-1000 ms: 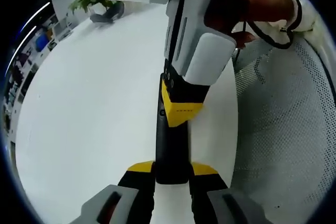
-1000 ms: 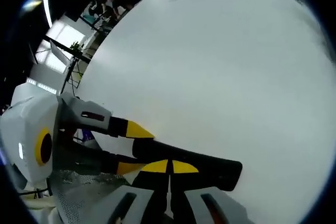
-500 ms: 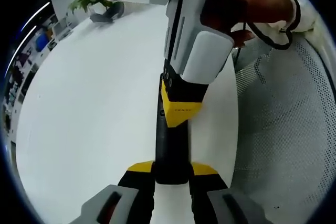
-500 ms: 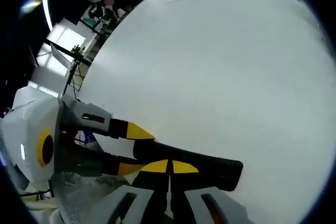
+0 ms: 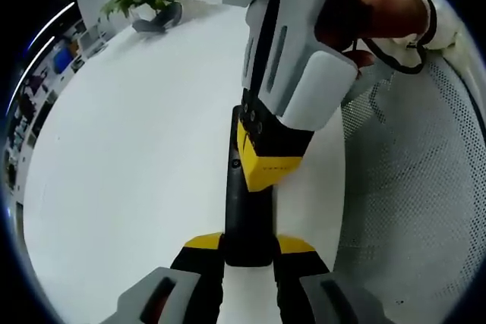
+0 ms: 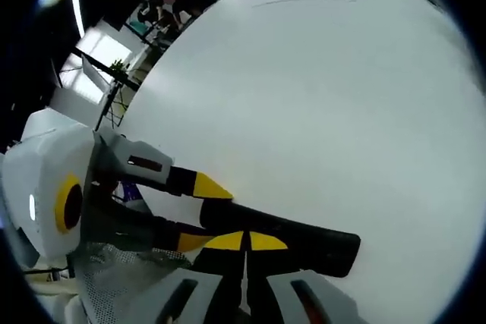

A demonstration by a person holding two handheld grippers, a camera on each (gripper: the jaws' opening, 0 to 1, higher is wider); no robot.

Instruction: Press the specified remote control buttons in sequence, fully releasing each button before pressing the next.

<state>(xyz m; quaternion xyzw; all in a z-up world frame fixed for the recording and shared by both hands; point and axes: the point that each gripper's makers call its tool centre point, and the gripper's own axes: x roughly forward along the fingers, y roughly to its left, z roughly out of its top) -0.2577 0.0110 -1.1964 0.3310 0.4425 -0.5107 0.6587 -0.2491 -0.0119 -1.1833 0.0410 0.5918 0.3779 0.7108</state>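
While the white table [image 5: 137, 134] carries the workpiece, the black remote control [image 5: 244, 210] lies flat on it, lengthwise along the left gripper view. At the bottom of that view, the left gripper [image 5: 249, 246] has its yellow-tipped jaws clamped on the near end of the remote control, one jaw on each side. From the top right, the right gripper [image 5: 266, 174] comes down onto the upper face of the remote control; its yellow tip sits on the top surface, partway along the body. A hand [image 5: 372, 5] holds this gripper, and a white mesh surface [image 5: 418, 187] lies to the right of the table edge. A potted plant [image 5: 133, 1] stands at the far table edge.

In the right gripper view, the two yellow tips meet with no gap, resting on the remote control.
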